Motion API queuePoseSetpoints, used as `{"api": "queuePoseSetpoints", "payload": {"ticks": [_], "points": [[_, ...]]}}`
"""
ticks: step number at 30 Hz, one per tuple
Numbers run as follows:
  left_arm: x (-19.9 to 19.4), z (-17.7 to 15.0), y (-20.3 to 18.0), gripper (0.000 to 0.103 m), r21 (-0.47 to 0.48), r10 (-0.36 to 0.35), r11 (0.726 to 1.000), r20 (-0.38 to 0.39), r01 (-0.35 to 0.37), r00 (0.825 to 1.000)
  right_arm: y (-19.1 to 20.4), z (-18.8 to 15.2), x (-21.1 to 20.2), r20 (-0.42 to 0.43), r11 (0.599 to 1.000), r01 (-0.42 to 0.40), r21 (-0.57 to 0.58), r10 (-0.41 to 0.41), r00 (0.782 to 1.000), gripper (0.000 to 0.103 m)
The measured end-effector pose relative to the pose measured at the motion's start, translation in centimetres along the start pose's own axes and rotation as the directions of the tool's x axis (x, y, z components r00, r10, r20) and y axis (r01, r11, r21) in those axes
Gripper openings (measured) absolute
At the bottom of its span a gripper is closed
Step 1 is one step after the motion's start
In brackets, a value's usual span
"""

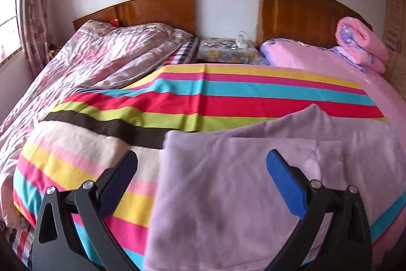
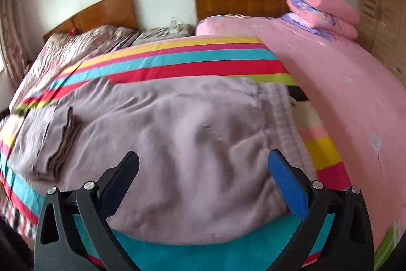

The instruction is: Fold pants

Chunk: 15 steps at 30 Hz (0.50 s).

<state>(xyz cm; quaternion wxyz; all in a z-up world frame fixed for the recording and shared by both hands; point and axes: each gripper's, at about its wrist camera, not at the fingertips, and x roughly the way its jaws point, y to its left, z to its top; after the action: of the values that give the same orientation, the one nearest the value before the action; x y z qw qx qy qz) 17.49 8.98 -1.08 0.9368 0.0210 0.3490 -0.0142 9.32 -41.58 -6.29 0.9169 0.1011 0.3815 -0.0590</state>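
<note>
Light purple fleece pants (image 1: 241, 184) lie flat on a striped sheet (image 1: 203, 98) on the bed. In the right wrist view the pants (image 2: 177, 133) lie sideways, with the waistband (image 2: 284, 118) to the right and the leg ends (image 2: 63, 141) folded back in layers at the left. My left gripper (image 1: 203, 159) is open and empty, just above the left part of the pants. My right gripper (image 2: 203, 159) is open and empty, above the near edge of the pants by the waist.
A pink sheet (image 2: 342, 93) covers the bed at the right, with a rolled pink quilt (image 2: 319, 6) at its head. A floral quilt (image 1: 88, 60) lies at the left. A bedside stand (image 1: 228, 50) with cables sits between two wooden headboards (image 1: 152, 9).
</note>
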Motion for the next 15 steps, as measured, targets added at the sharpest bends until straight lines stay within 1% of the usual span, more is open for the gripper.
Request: {"api": "queuePoseSetpoints", "payload": {"ticks": [1,2,3,4,6,7,9,10,11,12,15], "points": [[0.8,0.1,-1.4,0.102,0.024,-0.017,1.0,-0.013,0.018,1.0,-2.1,-0.2,-0.3,0.008,0.996,-0.015,0.092,0.015,1.0,0.098],[1.5,-0.1,-2.9,0.102,0.046,-0.036,0.998,-0.027,0.037,0.999,-4.0,-0.8,-0.6,0.009,0.982,-0.029,0.185,0.028,1.0,0.098],[2.3,-0.4,-4.2,0.102,0.071,-0.054,0.996,-0.047,0.057,0.997,-6.0,-1.5,-0.9,0.006,0.958,-0.051,0.284,0.051,0.999,0.098],[3.2,-0.7,-5.4,0.102,0.098,-0.063,0.993,-0.07,0.07,0.996,-7.5,-2.2,-1.2,0.007,0.93,-0.086,0.358,0.089,0.996,0.098],[4.7,-1.8,-6.8,0.102,0.14,-0.066,0.987,-0.105,0.08,0.992,-9.5,-3.9,-1.8,0.022,0.88,-0.143,0.453,0.15,0.989,0.095],[5.4,-2.2,-7.2,0.102,0.147,-0.067,0.985,-0.126,0.086,0.99,-10.1,-4.5,-2.0,0.028,0.86,-0.162,0.485,0.17,0.985,0.092],[7.1,-3.2,-7.5,0.102,0.155,-0.06,0.984,-0.177,0.088,0.982,-10.8,-5.6,-1.7,0.041,0.81,-0.215,0.545,0.23,0.972,0.081],[7.9,-3.8,-7.5,0.102,0.159,-0.051,0.984,-0.205,0.085,0.977,-10.9,-5.9,-1.4,0.044,0.786,-0.239,0.569,0.262,0.964,0.079],[8.3,-4.2,-7.2,0.102,0.146,-0.065,0.985,-0.204,0.096,0.977,-10.9,-6.0,-0.9,0.042,0.77,-0.258,0.584,0.289,0.956,0.077],[8.3,-4.4,-6.9,0.102,0.128,-0.084,0.986,-0.188,0.109,0.979,-10.5,-5.9,-0.3,0.038,0.762,-0.273,0.588,0.311,0.95,0.076],[8.5,-4.8,-6.7,0.102,0.133,-0.092,0.984,-0.177,0.117,0.98,-9.1,-4.9,1.5,-0.015,0.784,-0.265,0.562,0.33,0.944,0.076]]}}
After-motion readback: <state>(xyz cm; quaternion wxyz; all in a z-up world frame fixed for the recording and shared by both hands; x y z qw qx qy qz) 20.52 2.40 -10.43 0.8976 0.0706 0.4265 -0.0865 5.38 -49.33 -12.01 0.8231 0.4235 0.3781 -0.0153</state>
